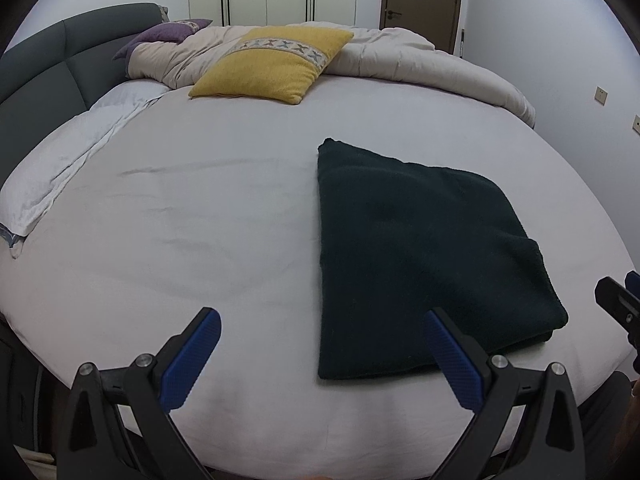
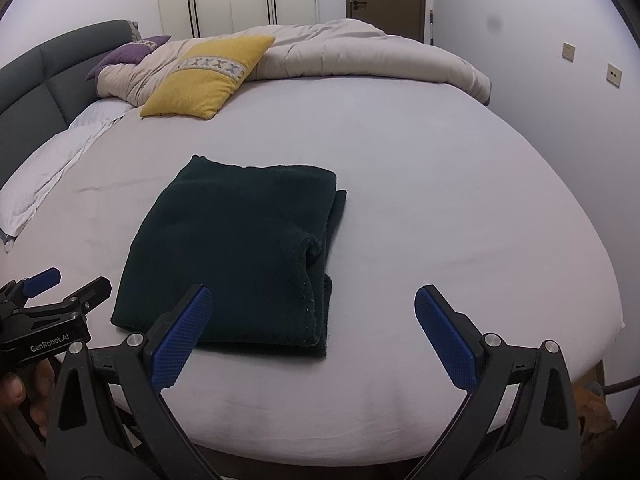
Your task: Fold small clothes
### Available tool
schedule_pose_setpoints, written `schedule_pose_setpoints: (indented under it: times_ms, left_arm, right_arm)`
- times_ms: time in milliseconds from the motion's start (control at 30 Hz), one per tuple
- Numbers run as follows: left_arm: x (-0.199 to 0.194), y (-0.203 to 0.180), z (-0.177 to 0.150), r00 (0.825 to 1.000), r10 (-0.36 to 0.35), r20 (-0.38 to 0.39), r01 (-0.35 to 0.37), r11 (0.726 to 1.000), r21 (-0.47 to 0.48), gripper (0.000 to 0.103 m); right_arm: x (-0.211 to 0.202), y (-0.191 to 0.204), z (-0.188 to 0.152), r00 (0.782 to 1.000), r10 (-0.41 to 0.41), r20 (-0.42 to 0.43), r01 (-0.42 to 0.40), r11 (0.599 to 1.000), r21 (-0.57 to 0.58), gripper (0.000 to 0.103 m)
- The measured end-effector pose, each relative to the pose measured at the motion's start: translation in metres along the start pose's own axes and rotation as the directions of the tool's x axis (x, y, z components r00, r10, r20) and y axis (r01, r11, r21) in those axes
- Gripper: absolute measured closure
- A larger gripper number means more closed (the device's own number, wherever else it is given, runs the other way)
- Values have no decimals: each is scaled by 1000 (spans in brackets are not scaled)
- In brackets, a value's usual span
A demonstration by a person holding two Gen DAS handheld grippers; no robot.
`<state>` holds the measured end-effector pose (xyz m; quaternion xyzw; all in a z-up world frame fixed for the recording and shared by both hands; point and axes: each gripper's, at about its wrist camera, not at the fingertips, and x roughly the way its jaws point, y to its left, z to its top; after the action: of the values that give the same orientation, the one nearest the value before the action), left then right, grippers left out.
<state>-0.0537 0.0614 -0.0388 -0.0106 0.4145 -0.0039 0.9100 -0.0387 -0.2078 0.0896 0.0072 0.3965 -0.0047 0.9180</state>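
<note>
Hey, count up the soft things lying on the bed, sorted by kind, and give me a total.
Folded dark garment: 1
Cushions: 2, yellow and purple
Duvet: 1
White pillow: 1
Total: 5

Both wrist views overlook bed (image 1: 200, 208), perhaps near.
</note>
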Motion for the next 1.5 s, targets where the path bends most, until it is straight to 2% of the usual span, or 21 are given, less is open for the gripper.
schedule_pose_setpoints:
  times_ms: [467, 1500]
  left_arm:
    - [4, 3, -1, 1000, 3, -11, -3, 1000, -8, 0]
    - [4, 5, -7, 1000, -5, -20, 4, 1000, -26, 0]
  right_arm:
    - [16, 15, -1, 1000, 2, -19, -2, 1000, -1, 0]
    - [21, 33, -7, 1000, -2, -30, 2, 1000, -4, 0]
